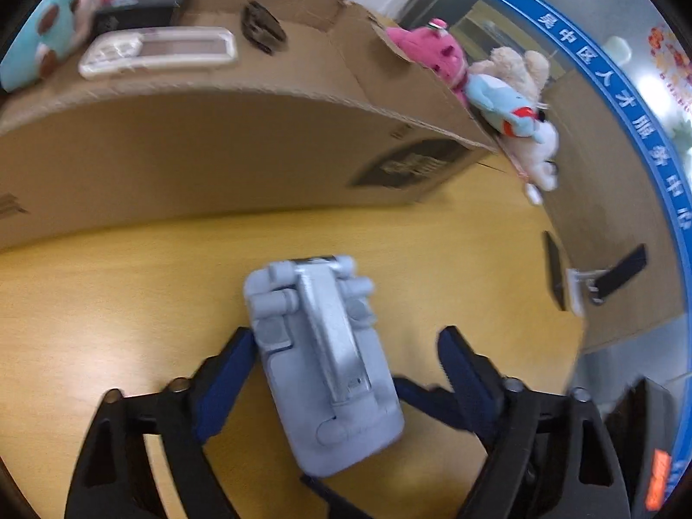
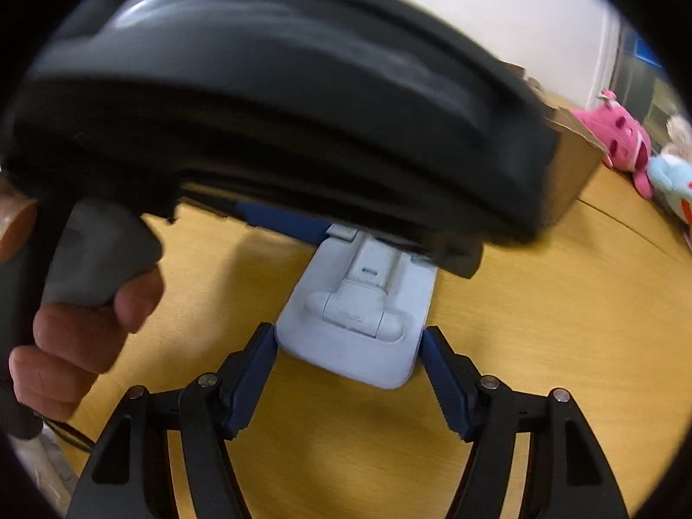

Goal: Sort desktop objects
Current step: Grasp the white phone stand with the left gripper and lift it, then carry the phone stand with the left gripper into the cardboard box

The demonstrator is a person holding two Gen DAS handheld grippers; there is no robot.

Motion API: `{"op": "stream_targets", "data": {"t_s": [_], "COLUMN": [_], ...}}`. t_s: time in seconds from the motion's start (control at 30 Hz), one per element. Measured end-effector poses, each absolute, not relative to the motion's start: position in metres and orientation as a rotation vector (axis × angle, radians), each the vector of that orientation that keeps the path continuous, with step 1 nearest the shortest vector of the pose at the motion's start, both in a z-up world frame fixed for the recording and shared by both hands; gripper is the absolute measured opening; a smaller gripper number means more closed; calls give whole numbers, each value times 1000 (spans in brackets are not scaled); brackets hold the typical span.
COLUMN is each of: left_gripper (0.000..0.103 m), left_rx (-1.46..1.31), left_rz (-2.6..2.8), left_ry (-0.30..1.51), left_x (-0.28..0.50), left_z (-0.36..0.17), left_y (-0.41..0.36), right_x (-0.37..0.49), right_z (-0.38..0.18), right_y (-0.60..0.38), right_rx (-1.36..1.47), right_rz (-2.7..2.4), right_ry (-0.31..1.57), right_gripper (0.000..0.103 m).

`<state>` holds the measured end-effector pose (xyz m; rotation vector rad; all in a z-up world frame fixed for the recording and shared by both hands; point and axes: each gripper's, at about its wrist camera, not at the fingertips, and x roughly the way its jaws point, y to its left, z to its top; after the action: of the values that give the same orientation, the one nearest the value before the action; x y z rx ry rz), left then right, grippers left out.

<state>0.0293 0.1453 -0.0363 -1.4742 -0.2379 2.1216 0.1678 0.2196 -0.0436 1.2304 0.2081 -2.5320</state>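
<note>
The yellow wooden bench [image 1: 108, 294] fills the lower half of both wrist views, and at twelve o'clock in the left view stands the big open brown cardboard box [image 1: 216, 147], with a clear plastic case [image 1: 160, 49], a black flat box [image 1: 142, 6] and a small dark round item [image 1: 264, 28] visible beyond its near wall. At two o'clock, beside the box, lies a heap of plush toys — pink [image 1: 432, 49], pale blue [image 1: 501, 104] and cream [image 1: 540, 155].

The thing in hand is the pale grey-blue folded plastic phone stand [image 1: 320, 359], lying flat on the bench at centre. The left tongs [image 1: 346, 341] stand apart around it: the pad at nine o'clock looks to touch the stand's edge, the other is clearly off it, so nothing is clamped. In the right view, the right tongs [image 2: 348, 346] straddle the stand's [image 2: 359, 320] near end, both pads just beside its edges; I judge them not yet pressing. The left tool's black body [image 2: 259, 108] and the person's hand [image 2: 82, 328] loom at ten o'clock.

To do this well, one pair of tongs should take it — close squarely across the stand's flat sides, centred so it doesn't pivot, lift level, and clear the box's near wall.
</note>
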Motion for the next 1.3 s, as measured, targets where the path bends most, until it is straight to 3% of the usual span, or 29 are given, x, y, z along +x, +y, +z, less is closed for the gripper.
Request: {"op": "stream_targets", "data": {"t_s": [0.03, 0.07, 0.27, 0.37, 0.43, 0.73, 0.93, 1.13, 1.3], "left_gripper": [58, 51, 44, 44, 43, 48, 57, 45, 44], "left_rx": [-1478, -1483, -1491, -1503, -1517, -1601, -1583, -1550, -1543], "left_rz": [2156, 2183, 2160, 2156, 2158, 2025, 2014, 2088, 2100], "left_ry": [-211, -197, -296, -314, -311, -425, -328, -133, -147], "left_x": [28, 27, 17, 20, 23, 19, 6, 7, 8], "left_z": [-36, -36, -39, -40, -39, -43, -40, -36, -36], "left_y": [143, 139, 113, 107, 107, 97, 117, 131, 125], "right_x": [169, 170, 165, 163, 164, 172, 147, 147, 153], "right_z": [-43, -42, -41, -40, -42, -41, -42, -41, -40], "right_y": [215, 211, 199, 200, 202, 206, 195, 197, 197], "right_rx": [1219, 1207, 1226, 1251, 1283, 1279, 1273, 1248, 1226], "right_rz": [-2521, -2512, -2485, -2488, -2512, -2520, -2520, -2527, -2525], "right_ry": [209, 213, 204, 154, 147, 77, 139, 128, 129], "right_gripper": [43, 35, 33, 46, 81, 81, 81, 77, 77]}}
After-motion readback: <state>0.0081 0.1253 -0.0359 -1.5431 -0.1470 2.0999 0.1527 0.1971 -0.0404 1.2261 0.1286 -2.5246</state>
